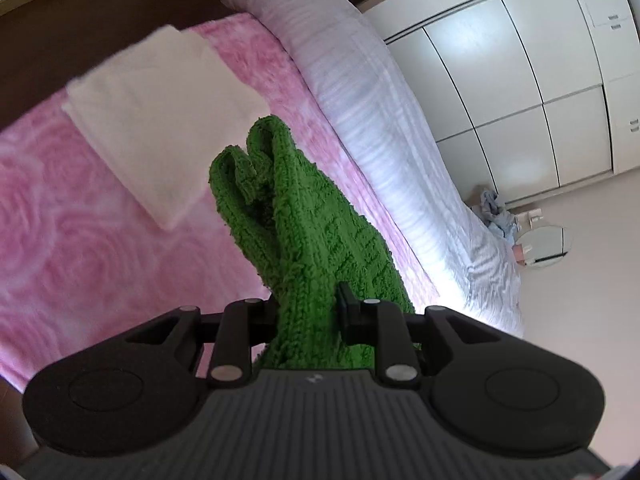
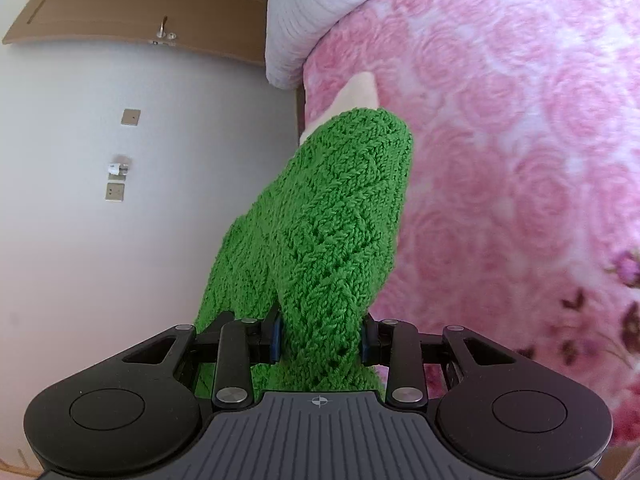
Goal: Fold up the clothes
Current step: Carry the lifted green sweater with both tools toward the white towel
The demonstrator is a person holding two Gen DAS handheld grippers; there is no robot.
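A green knitted garment (image 1: 304, 224) is clamped in my left gripper (image 1: 306, 312), bunched and lifted above the pink rose-patterned bed cover (image 1: 80, 240). The same green knit (image 2: 332, 232) is clamped in my right gripper (image 2: 320, 340) and hangs in thick folds over the bed edge. Both grippers are shut on the knit. A folded white cloth (image 1: 160, 120) lies flat on the bed beyond the left gripper; a corner of it (image 2: 360, 92) peeks out behind the knit in the right wrist view.
A rolled white quilt (image 1: 360, 100) runs along the far side of the bed and also shows in the right wrist view (image 2: 304, 12). White wardrobe doors (image 1: 520, 60), a floor with a round mirror (image 1: 548, 244), a wall with sockets (image 2: 115, 191) and a brown door (image 2: 140, 8) surround the bed.
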